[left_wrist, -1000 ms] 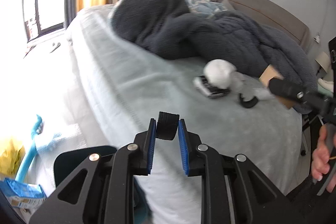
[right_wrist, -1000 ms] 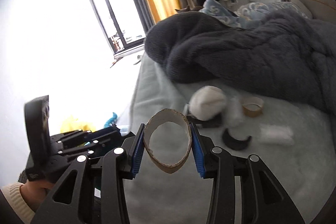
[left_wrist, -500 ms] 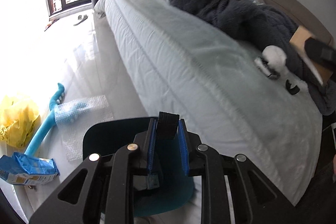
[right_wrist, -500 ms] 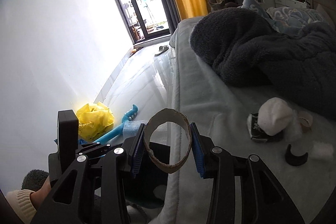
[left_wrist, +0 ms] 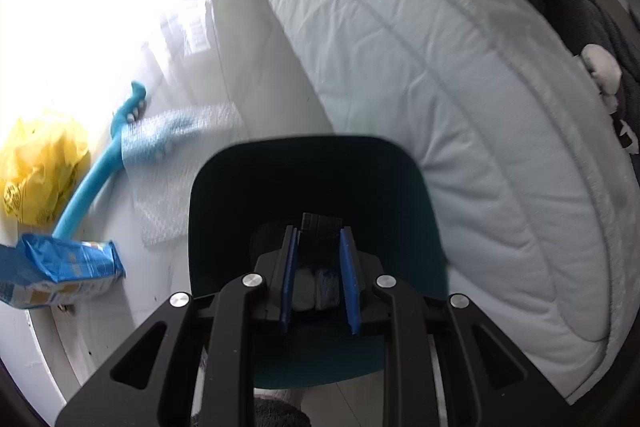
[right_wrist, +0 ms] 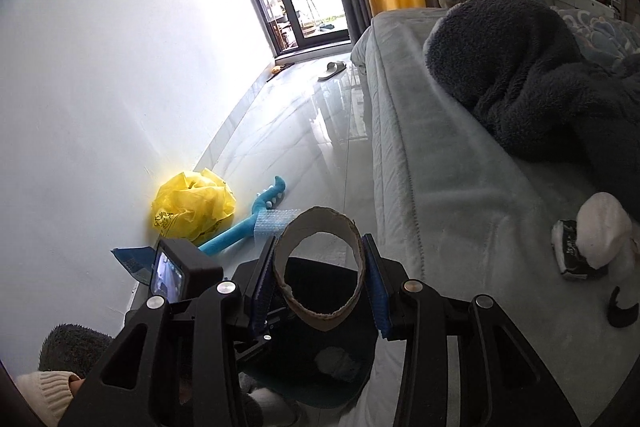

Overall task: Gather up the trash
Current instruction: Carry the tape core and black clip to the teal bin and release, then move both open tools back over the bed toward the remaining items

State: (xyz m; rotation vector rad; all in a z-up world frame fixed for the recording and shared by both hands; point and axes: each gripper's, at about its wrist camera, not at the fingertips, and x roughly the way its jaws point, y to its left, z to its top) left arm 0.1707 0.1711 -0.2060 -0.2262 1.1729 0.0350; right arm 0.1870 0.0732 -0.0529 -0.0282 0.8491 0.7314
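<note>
My left gripper (left_wrist: 319, 241) is shut on a small black ribbed piece (left_wrist: 320, 227) and points down into a dark teal bin (left_wrist: 224, 211) on the floor beside the bed. My right gripper (right_wrist: 320, 259) is shut on a brown cardboard ring (right_wrist: 282, 255), held above the same teal bin (right_wrist: 340, 383), where a pale scrap lies inside. On the bed lie a white wad (right_wrist: 604, 223) over a black-and-white wrapper (right_wrist: 568, 255) and a curved black piece (right_wrist: 620, 313). The left gripper's body (right_wrist: 184, 275) shows low left in the right wrist view.
A yellow plastic bag (left_wrist: 36, 163), a blue long-handled tool (left_wrist: 100, 163), bubble wrap (left_wrist: 168, 211) and a blue packet (left_wrist: 60, 271) lie on the glossy floor by the white wall. A dark fleece blanket (right_wrist: 532, 83) covers the bed (left_wrist: 440, 75). A slipper (right_wrist: 332, 69) lies near the balcony door.
Both grippers swung from over the bed to the floor side and tilted down. The teal bin now sits under them. The held pieces stayed in their grips.
</note>
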